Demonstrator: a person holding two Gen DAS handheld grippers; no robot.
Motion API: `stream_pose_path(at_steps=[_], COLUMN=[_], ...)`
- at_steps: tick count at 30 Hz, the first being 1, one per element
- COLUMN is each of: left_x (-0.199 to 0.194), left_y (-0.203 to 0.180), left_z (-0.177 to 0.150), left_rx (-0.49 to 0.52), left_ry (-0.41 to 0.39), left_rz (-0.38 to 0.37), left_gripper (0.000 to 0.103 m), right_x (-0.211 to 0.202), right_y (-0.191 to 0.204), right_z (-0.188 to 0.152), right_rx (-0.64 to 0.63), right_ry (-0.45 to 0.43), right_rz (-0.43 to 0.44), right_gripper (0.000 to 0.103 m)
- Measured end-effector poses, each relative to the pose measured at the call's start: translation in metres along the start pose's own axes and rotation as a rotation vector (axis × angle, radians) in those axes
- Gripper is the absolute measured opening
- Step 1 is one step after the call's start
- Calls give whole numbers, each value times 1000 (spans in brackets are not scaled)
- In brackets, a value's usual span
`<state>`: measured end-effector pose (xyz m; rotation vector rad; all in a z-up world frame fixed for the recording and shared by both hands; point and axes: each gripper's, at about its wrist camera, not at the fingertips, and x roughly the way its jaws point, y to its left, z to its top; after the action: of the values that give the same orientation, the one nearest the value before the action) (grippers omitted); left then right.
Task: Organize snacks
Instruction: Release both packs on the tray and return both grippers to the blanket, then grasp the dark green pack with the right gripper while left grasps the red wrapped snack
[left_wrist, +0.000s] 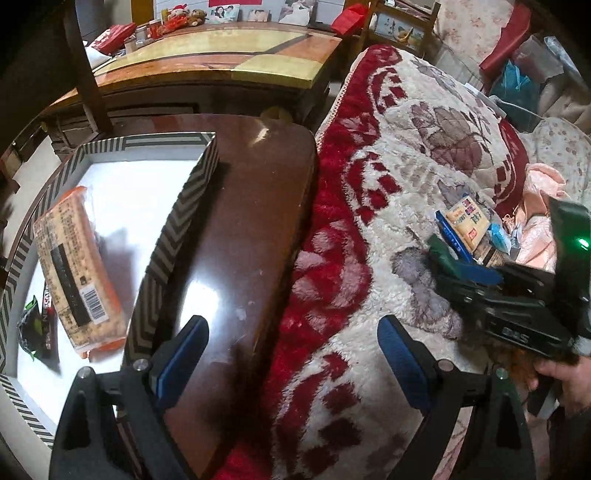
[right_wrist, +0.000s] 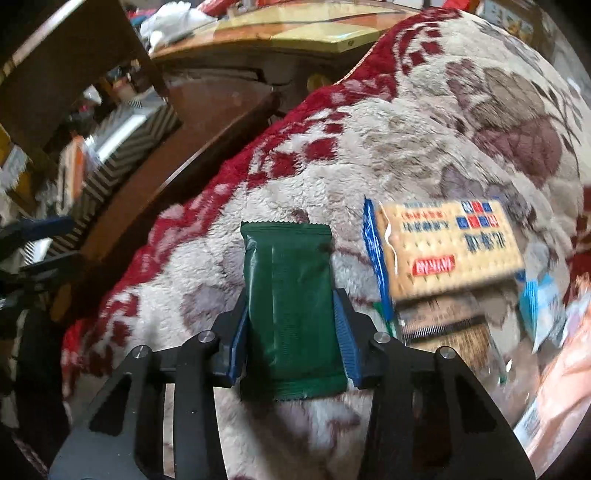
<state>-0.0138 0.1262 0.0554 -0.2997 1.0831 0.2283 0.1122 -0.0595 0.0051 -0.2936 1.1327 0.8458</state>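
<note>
Between the blue pads of the right gripper (right_wrist: 291, 314), a dark green snack packet (right_wrist: 293, 314) is sitting upright, the jaws closed narrow against both of its long sides above the red and cream floral blanket (right_wrist: 424, 129). At about two o'clock from it, the right wrist view is showing one tan cracker pack (right_wrist: 448, 243) with a blue edge, lying on the blanket with a darker packet (right_wrist: 447, 334) just below it and a pale blue wrapper (right_wrist: 543, 306) at three o'clock, all blurred. The left wrist view is giving what the right one barely shows: the left gripper (left_wrist: 291, 354) is hanging with its jaws spread wide and nothing between them, over the edge where the brown wooden table (left_wrist: 240, 221) meets the blanket. At nine o'clock in that view one chevron-striped box (left_wrist: 177, 221) is standing on the table, holding one long orange and tan cracker pack (left_wrist: 77, 273) and, at eight o'clock, two small dark packets (left_wrist: 37, 325) that are too dim to read. At three o'clock there, a hand (left_wrist: 569, 384) is carrying the right gripper with the green packet showing at its tip.
</note>
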Motion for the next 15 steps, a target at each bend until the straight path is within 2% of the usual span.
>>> stream_pose_path(at_steps=[3, 7, 15], left_x=[0, 3, 5], left_y=[-10, -37, -120], left_z=[3, 5, 2], left_rx=[20, 67, 208], left_ry=[-7, -2, 25], left_rz=[-13, -56, -210], left_gripper=[94, 94, 94], right_x=[-27, -75, -121], right_y=[-11, -23, -42], right_z=[-23, -78, -159], right_rx=[75, 189, 348], right_ry=[-60, -141, -162], right_rz=[33, 70, 9], right_gripper=[41, 41, 41])
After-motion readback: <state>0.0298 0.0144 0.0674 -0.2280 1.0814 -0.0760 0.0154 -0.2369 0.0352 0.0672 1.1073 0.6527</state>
